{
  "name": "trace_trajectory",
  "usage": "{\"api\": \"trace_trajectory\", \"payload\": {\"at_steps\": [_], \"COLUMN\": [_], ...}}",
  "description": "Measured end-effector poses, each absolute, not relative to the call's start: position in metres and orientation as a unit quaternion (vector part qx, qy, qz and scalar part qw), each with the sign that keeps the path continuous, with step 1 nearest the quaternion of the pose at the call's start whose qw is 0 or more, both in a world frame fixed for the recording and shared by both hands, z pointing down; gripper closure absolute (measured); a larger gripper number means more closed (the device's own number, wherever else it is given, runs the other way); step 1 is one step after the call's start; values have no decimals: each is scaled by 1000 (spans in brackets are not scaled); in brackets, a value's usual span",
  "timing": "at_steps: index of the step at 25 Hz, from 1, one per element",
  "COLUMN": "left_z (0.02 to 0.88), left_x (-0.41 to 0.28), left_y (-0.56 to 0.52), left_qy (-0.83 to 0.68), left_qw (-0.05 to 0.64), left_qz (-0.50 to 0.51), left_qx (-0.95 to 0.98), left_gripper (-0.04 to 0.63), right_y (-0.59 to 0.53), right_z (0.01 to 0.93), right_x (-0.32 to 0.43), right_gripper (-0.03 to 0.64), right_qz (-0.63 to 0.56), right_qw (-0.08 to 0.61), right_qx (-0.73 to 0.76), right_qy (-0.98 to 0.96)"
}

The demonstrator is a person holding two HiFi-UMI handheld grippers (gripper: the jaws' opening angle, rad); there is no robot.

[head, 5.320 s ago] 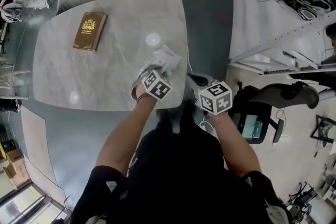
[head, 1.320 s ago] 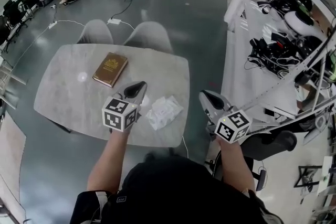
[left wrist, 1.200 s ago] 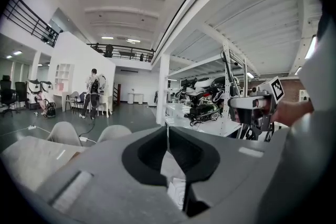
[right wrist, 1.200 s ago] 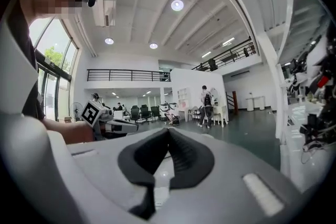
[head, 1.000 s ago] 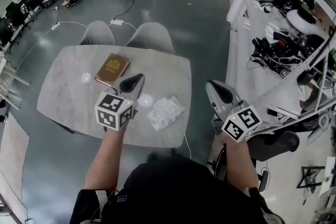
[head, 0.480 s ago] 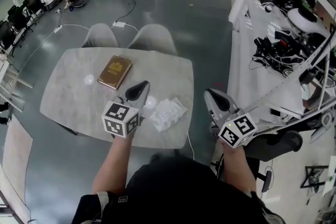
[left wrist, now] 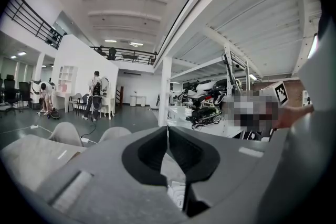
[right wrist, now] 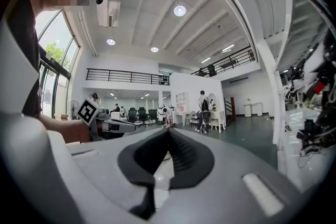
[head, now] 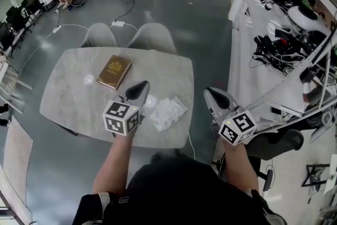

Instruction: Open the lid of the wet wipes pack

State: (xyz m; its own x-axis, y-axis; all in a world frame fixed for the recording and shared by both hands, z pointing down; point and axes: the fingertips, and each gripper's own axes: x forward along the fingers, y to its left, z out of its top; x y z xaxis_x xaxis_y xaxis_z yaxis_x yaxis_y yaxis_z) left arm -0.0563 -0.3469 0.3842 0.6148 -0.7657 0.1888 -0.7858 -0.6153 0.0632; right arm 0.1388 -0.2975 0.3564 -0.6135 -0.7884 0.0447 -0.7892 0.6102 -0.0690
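**Both grippers closed and empty, wipes pack on the table between them**

The left gripper (head: 140, 87) hangs above the near part of the table (head: 68, 92). In the left gripper view its jaws meet at the tips with nothing between them. The right gripper (head: 211, 95) is held off the table's right edge, over the floor. In the right gripper view its jaws are also pressed together and hold nothing.

The wet wipes pack (head: 168, 112) lies flat on the table, just to the right of the left gripper and to the left of the right gripper. It is nearer the left one, and neither gripper touches it. From the head view the pack looks white and crumpled. Its lid is too small to make out, so whether it is open cannot be told.

A brown book (head: 114, 71) lies on the table beyond the left gripper, to its left and well apart from the pack. Two grey chairs (head: 152, 37) stand at the far edge of the table.
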Motion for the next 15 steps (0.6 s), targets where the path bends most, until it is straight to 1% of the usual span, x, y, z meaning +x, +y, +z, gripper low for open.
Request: {"api": "trace_trajectory", "payload": {"at_steps": [5, 9, 15], "left_z": [367, 362, 367], "left_x": [-55, -57, -59], "left_y": [-354, -354, -356], "left_qy": [-432, -434, -447], "left_qw": [57, 45, 60], "left_qz": [76, 79, 68], "left_qx": [897, 896, 890], "left_gripper": [575, 575, 575], "right_y": [-304, -304, -304], "right_z": [334, 333, 345], "right_x": [140, 135, 136], "right_gripper": [617, 617, 617], "right_qz": [20, 14, 31], "right_qw": [-2, -3, -6], "right_qx": [436, 430, 430], "right_qy": [-900, -903, -902]}}
